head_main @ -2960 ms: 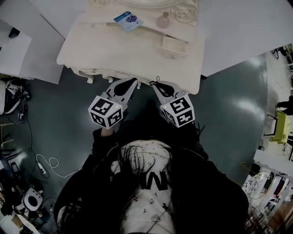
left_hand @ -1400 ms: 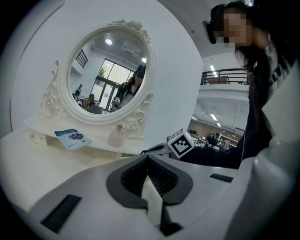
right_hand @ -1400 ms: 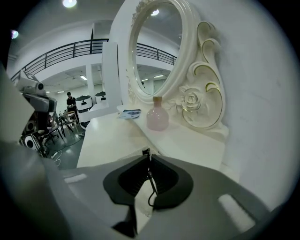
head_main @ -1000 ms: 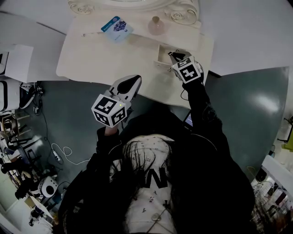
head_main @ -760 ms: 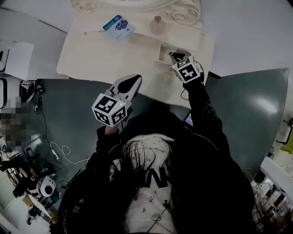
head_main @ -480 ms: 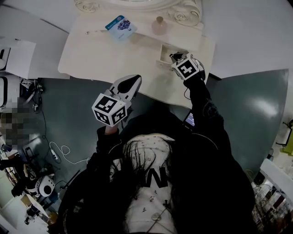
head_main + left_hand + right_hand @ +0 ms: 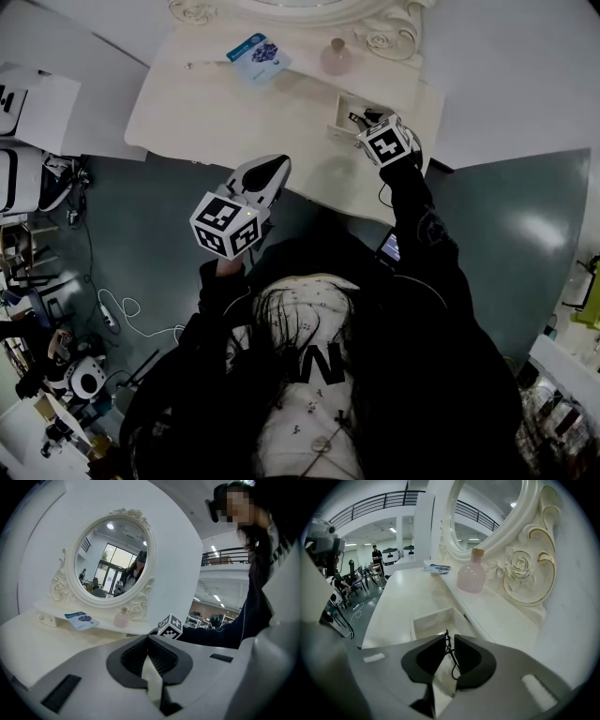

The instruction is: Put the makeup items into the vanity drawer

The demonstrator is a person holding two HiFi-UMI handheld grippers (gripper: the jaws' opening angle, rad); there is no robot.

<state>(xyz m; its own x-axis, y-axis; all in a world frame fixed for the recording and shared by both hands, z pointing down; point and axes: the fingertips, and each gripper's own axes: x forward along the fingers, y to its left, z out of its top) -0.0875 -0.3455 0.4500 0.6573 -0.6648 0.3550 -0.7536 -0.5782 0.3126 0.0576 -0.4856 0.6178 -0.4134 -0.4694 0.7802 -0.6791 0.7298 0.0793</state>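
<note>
My right gripper [image 7: 364, 120] hovers over the small open drawer [image 7: 345, 112] on the right of the cream vanity top [image 7: 225, 103]. In the right gripper view it [image 7: 446, 638] is shut on a thin black wire-like item [image 7: 451, 660] that dangles in a loop above the drawer [image 7: 432, 620], whose inside looks bare. A pink bottle [image 7: 336, 58] [image 7: 472, 577] and a blue packet [image 7: 258, 49] [image 7: 437, 567] lie on the shelf below the mirror. My left gripper [image 7: 270, 170] [image 7: 148, 639] is shut with nothing in it, at the table's front edge.
An oval mirror with a carved white frame [image 7: 70, 569] stands at the back of the vanity. White boxes [image 7: 23, 103] sit to the left, cables and clutter [image 7: 56, 366] lie on the grey floor. The person's body fills the lower middle of the head view.
Three seconds ago both grippers were at the table's front edge. The right one has since reached up to the open drawer and barely moved in the last second. The left stayed put.
</note>
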